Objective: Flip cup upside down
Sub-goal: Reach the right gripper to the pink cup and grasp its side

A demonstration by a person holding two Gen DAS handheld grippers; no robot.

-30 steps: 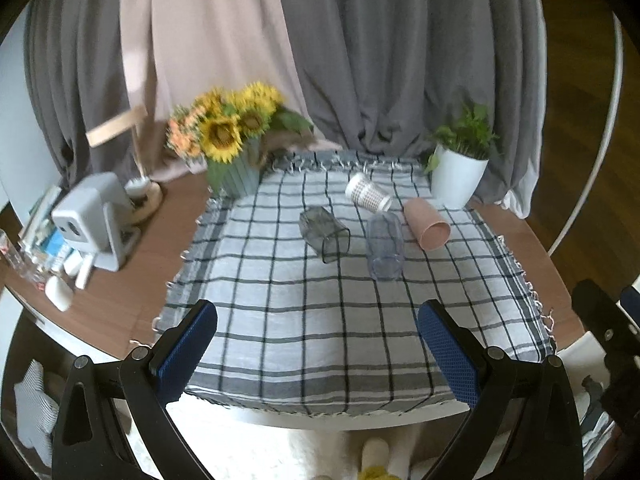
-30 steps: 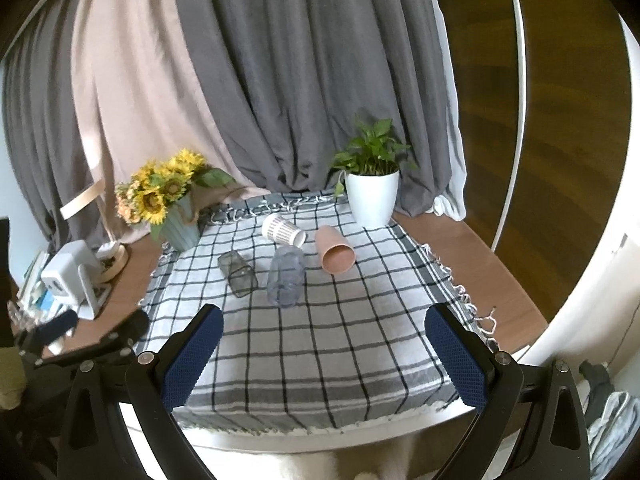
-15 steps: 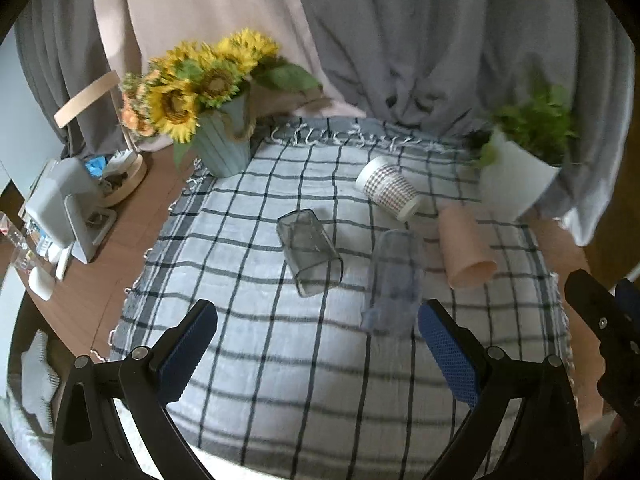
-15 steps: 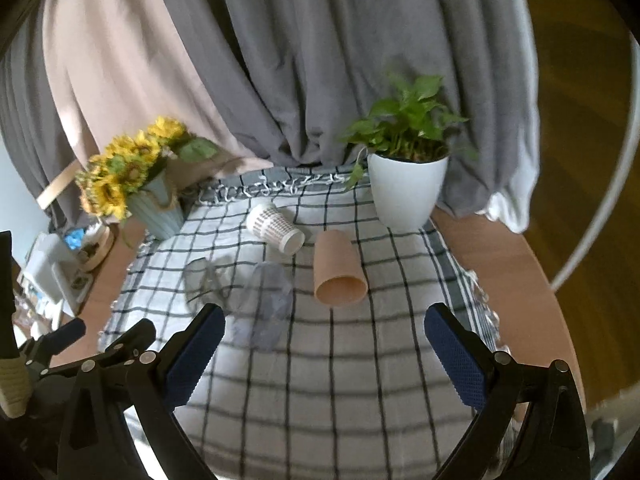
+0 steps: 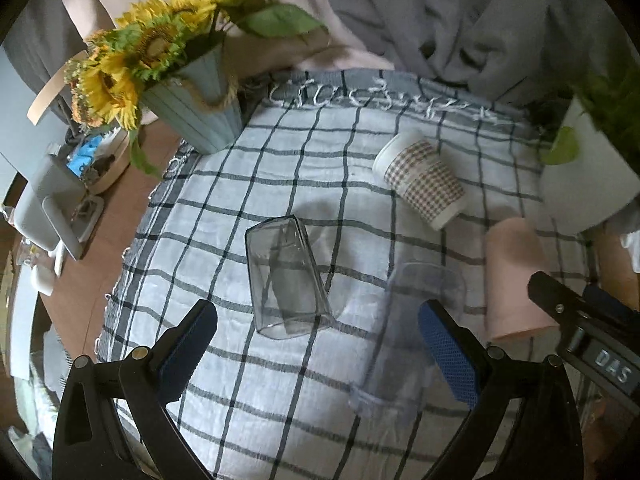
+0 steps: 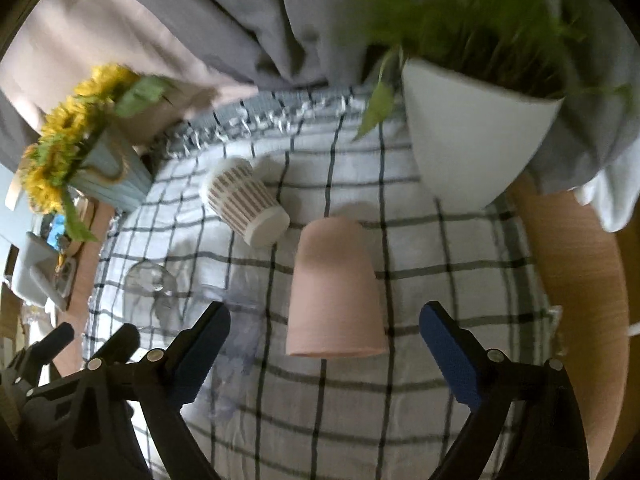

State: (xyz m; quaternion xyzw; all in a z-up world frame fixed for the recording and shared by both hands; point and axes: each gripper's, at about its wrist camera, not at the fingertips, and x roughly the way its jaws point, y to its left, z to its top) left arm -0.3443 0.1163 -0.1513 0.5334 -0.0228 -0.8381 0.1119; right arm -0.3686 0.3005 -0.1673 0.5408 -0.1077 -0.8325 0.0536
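Several cups lie on their sides on a checked cloth [image 5: 224, 216]. A smoky clear glass [image 5: 286, 278] lies just ahead of my open left gripper [image 5: 316, 344], between its fingers' line. A bluish clear tumbler [image 5: 412, 332] lies by the left gripper's right finger. A pink cup [image 6: 334, 292] lies mouth toward me, just ahead of my open right gripper [image 6: 324, 346]; it also shows in the left wrist view [image 5: 516, 276]. A checked paper cup [image 5: 422, 182] lies farther back, also in the right wrist view [image 6: 246, 208]. Both grippers are empty.
A sunflower vase [image 5: 192, 100] stands at the cloth's back left, a white plant pot [image 6: 472, 136] at the back right. Small white devices [image 5: 48, 208] sit on the wooden table at the left. Curtains hang behind.
Both grippers have moved forward and down over the table. The left one has closed in on the smoky glass, the right one on the pink cup. The cups have not moved.
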